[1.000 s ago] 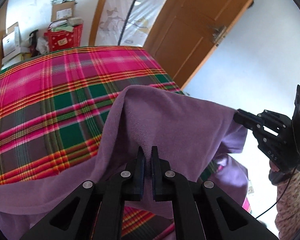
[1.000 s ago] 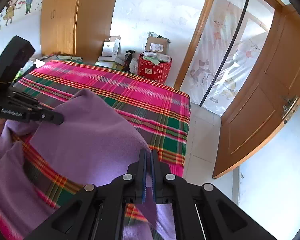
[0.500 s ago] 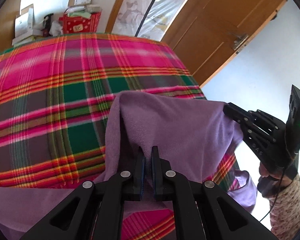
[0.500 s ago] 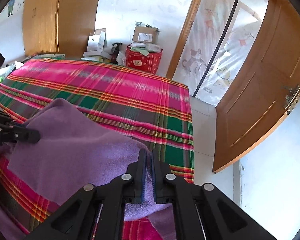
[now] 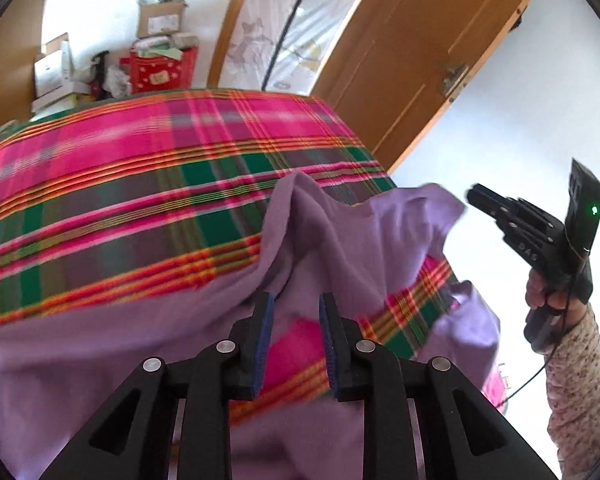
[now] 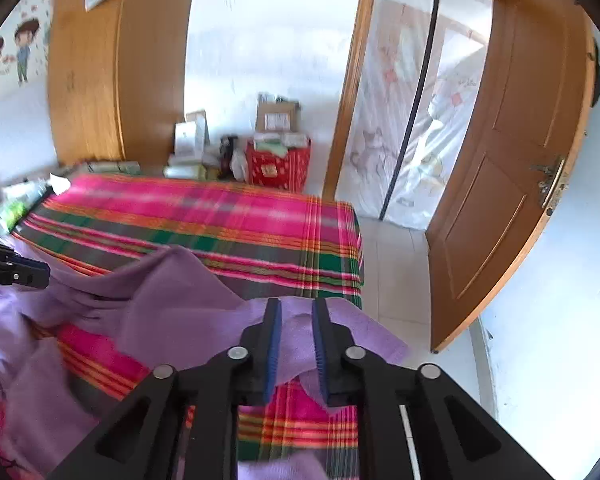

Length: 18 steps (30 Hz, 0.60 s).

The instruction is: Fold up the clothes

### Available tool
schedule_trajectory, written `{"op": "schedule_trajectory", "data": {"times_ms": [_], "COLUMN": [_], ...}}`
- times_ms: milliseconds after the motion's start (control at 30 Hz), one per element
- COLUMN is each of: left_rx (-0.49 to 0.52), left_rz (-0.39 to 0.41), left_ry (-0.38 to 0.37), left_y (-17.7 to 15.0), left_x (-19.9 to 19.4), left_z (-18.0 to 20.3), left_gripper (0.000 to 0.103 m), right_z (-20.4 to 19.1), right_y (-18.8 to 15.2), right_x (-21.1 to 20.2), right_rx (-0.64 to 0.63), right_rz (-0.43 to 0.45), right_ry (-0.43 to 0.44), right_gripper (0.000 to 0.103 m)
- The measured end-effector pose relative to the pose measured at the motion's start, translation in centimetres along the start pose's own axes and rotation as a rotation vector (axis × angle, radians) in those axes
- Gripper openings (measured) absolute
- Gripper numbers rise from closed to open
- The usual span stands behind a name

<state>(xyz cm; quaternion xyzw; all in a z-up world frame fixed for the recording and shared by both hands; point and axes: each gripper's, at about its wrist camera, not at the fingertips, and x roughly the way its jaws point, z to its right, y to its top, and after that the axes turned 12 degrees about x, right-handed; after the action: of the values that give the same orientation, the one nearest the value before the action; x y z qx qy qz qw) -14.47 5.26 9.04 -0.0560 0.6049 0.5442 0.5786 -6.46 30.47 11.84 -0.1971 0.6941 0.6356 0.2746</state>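
Both sets of tongs, pinched tight on purple cloth a second ago, have just been opening. Left gripper: jaws narrowly parted, pads off the fabric. Right gripper: jaws narrowly parted, a fold of cloth loose between them, unpressed. Purple garment: slack and rumpled on the near end of the plaid bedspread. Beyond the bed: red box, cardboard boxes, wooden door.
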Motion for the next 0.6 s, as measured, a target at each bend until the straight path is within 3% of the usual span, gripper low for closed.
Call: {"op": "schedule_trajectory", "data": {"times_ms": [200, 400, 533, 600], "left_rx": [-0.065, -0.154, -0.242, -0.297], "left_rz": [0.060, 0.052, 0.055, 0.057], "left_ry": [0.080, 0.183, 0.254, 0.280], "left_y": [-4.7, -11.8, -17.2, -20.2], "left_x": [-7.5, -14.2, -18.0, -19.1], "left_z": [-0.6, -1.0, -2.0, -2.7], "left_gripper": [0.029, 0.034, 0.035, 0.036], "right_z": [-0.7, -1.6, -2.4, -4.1], "right_y": [-1.7, -2.6, -4.2, -6.3], "right_x": [-8.2, -15.4, -17.0, -16.1], "right_rx": [-0.043, -0.066, -0.043, -0.076], "right_rz": [0.067, 0.112, 0.102, 0.064], "right_ry": [0.040, 0.140, 0.225, 0.253], "right_gripper": [0.023, 0.024, 0.039, 0.039]}}
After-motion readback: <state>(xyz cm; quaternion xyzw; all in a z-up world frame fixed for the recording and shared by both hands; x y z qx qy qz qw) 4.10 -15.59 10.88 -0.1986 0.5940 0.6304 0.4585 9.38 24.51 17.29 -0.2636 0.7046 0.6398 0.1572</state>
